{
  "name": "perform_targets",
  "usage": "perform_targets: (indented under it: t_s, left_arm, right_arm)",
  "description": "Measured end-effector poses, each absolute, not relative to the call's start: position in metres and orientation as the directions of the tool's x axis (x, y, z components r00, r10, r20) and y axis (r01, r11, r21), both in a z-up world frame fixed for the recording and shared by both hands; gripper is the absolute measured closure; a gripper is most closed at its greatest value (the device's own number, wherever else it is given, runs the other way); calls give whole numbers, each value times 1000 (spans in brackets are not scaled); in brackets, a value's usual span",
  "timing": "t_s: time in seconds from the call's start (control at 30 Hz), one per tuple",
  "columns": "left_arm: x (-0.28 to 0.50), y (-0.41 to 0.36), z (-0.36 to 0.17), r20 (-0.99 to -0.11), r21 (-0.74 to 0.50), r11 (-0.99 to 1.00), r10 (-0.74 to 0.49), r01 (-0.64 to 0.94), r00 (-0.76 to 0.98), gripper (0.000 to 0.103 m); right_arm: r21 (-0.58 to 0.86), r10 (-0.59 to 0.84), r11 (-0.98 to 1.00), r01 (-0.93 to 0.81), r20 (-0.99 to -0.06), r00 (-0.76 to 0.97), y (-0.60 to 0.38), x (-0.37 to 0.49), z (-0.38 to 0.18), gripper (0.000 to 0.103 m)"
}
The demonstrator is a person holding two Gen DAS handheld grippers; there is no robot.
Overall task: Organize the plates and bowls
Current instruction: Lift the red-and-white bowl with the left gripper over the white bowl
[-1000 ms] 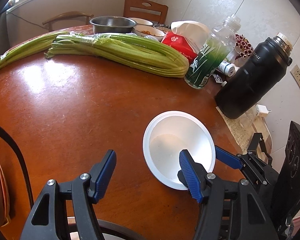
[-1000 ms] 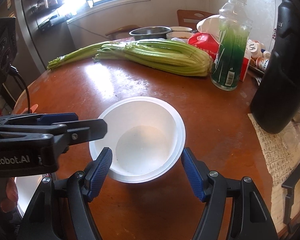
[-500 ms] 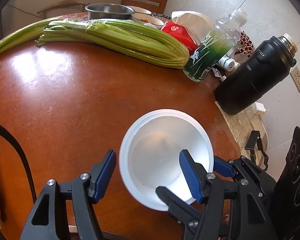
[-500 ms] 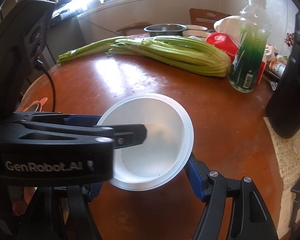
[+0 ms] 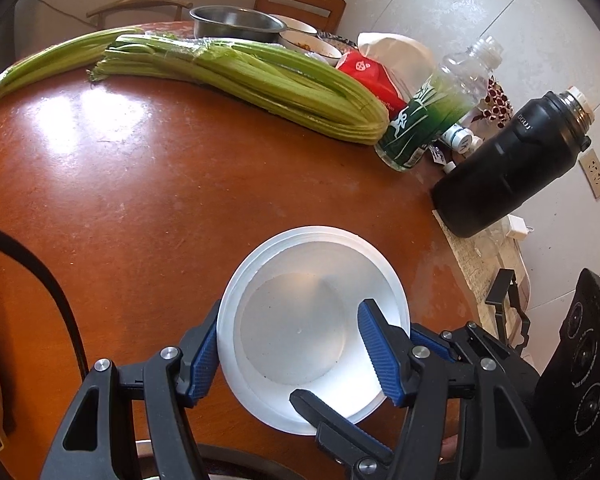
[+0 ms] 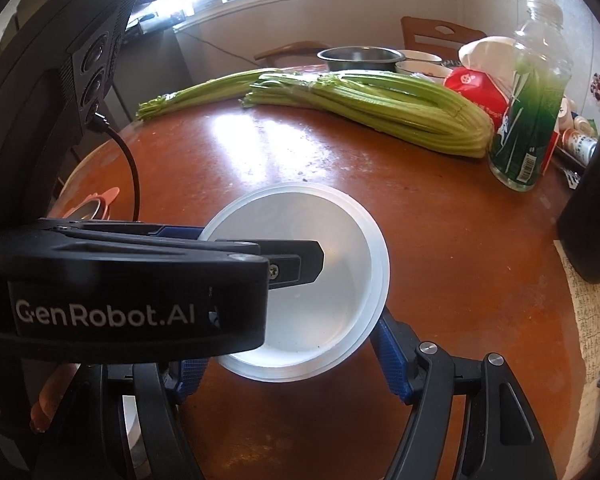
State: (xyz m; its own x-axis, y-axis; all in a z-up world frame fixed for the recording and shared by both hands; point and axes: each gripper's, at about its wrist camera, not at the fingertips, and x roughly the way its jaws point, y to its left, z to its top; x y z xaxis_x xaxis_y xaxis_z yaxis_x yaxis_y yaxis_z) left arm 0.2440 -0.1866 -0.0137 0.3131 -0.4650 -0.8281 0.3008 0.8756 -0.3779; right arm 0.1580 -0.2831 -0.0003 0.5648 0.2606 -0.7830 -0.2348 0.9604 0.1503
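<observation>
Finding: the white bowl [image 5: 312, 328] rests on the desk [image 5: 148, 200] with both grippers converged on it. The left gripper [image 5: 288, 348] straddles the bowl's near-left wall: one blue finger [image 5: 202, 360] lies against the outside of the rim, the other sits inside the bowl. Whether the pads actually press the wall cannot be told from either view. The right gripper [image 6: 296, 364] has its fingers spread; its right finger [image 6: 392, 360] is just beside the bowl's outer wall, its left finger mostly hidden beneath the left gripper's body.

Change: a second ago the bowl lay ahead and to the right of the left fingers; it now sits between them. The right gripper's jaws have just been opening, with the bowl's near edge between them and no pinch evident.

Assessment: this reads as a handover, the right side releasing while the left takes the rim. The bowl is not yet lifted. The celery [image 5: 260, 80], bottle [image 5: 432, 112] and black flask [image 5: 512, 172] stand well beyond the fingertips, clear of the work
</observation>
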Motion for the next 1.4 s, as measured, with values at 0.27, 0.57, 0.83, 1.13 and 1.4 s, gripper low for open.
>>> perform_targets:
  t_s: [0.27, 0.57, 0.83, 1.13, 1.4]
  left_arm:
    - [237, -177, -4, -810, -386, 874, -475, 296, 345, 39]
    - [229, -169, 8, -791, -388, 871, -483, 302, 376, 39]
    - [223, -162, 17, -780, -384, 873, -481, 300, 400, 39]
    - [209, -151, 30, -758, -382, 871, -487, 309, 433, 39]
    - [192, -138, 39, -744, -383, 873, -486, 303, 459, 39]
  right_arm:
    - [129, 254, 960, -248, -772, 583, -276, 154, 10, 29]
    - [108, 250, 959, -262, -756, 605, -269, 147, 23, 29]
    - [84, 244, 957, -277, -746, 619, -261, 139, 32, 29]
    - [68, 245, 954, -291, -734, 634, -251, 129, 42, 29]
    - [54, 254, 949, -312, -720, 646, -238, 115, 50, 29]
